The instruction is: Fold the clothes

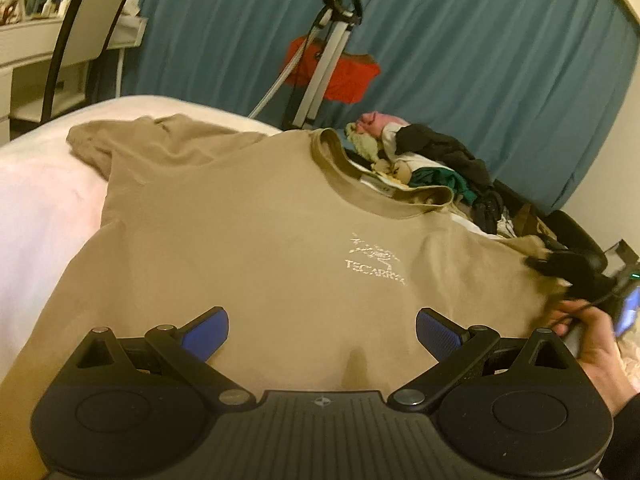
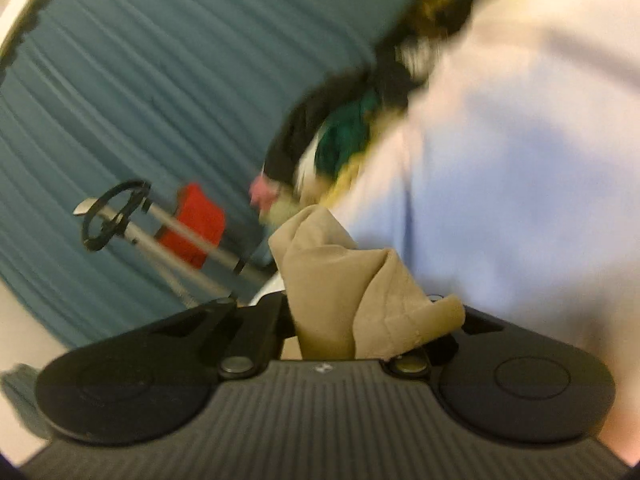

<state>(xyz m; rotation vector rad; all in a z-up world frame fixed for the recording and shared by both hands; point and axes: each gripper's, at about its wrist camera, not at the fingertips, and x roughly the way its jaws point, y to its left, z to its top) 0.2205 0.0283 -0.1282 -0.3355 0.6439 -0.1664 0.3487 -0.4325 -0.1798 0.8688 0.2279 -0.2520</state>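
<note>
Garment: a tan T-shirt (image 1: 256, 240) lies front-up on the bed (image 1: 44, 200), spread directly ahead of and beneath the left tool (image 1: 322, 334). Its collar (image 1: 340, 160) is at the far end from that tool, its hem at the near end, so the long axis runs straight away along the tool's fingers.

Left tool: fingers apart, blue pads (image 1: 208, 336) spread wide over the lower chest of the shirt and holding nothing. Whether the pads touch the cloth cannot be told.

Right tool: clamped on a bunched tan fold of the shirt (image 2: 352, 292). The fold rises from between the fingers (image 2: 368, 332), which it largely hides. In the left wrist view this tool (image 1: 568, 264) sits at the shirt's right sleeve edge, to the right of and slightly beyond the left tool, with the holding hand (image 1: 592, 344) behind it.

Sleeves: the left sleeve (image 1: 120, 136) is crumpled beyond and to the left of the left tool; the right sleeve is the part gripped.

Governing relation: the gripped edge lies to the right of the shirt's long axis, and the right tool is the nearer one to it. A judgement only: the sleeve side would be carried leftward across that axis, toward the printed logo (image 1: 376, 260).

Risk: the free left side is not pinned, so the body may drag with the pull.

Surroundings: a heap of other clothes (image 1: 436, 160) lies beyond the collar, ahead and right of the left tool. Behind it are a teal curtain (image 1: 480, 40) and a metal stand (image 1: 324, 60). The right wrist view is motion-blurred.
</note>
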